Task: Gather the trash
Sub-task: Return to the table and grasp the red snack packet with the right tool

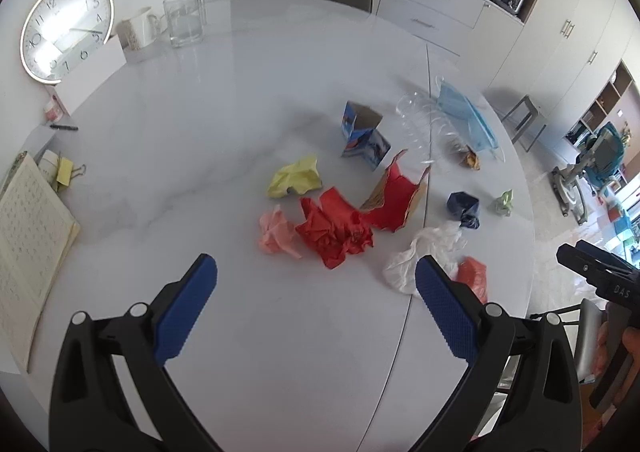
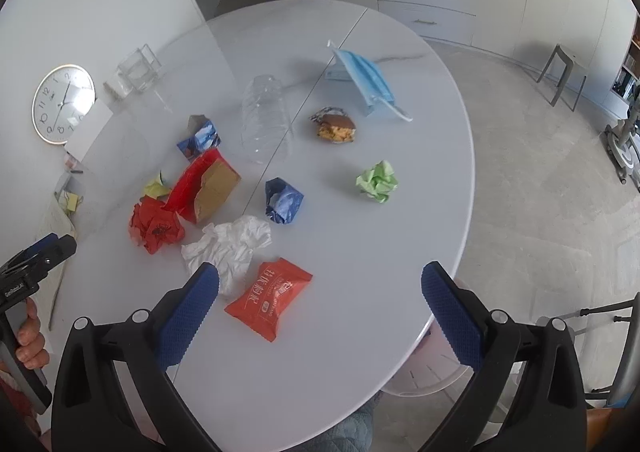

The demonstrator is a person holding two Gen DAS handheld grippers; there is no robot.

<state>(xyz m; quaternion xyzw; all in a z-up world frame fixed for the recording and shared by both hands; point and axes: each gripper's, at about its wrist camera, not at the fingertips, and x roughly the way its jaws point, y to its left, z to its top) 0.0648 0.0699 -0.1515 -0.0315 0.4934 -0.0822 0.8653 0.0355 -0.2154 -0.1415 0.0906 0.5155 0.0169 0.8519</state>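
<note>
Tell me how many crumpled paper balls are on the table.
5: yellow and pink at left, red beside pink, dark blue in the middle, green at right. Others may be hidden.

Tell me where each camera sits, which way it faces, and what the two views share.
Left wrist: on the left gripper, looking across the table over the red crumpled paper; its blue fingers show, the right gripper at the edge.
Right wrist: on the right gripper, above the orange snack packet; its fingers show, plus the left hand.
Shared: white tissue, clear bottle, blue mask, clock.
</note>
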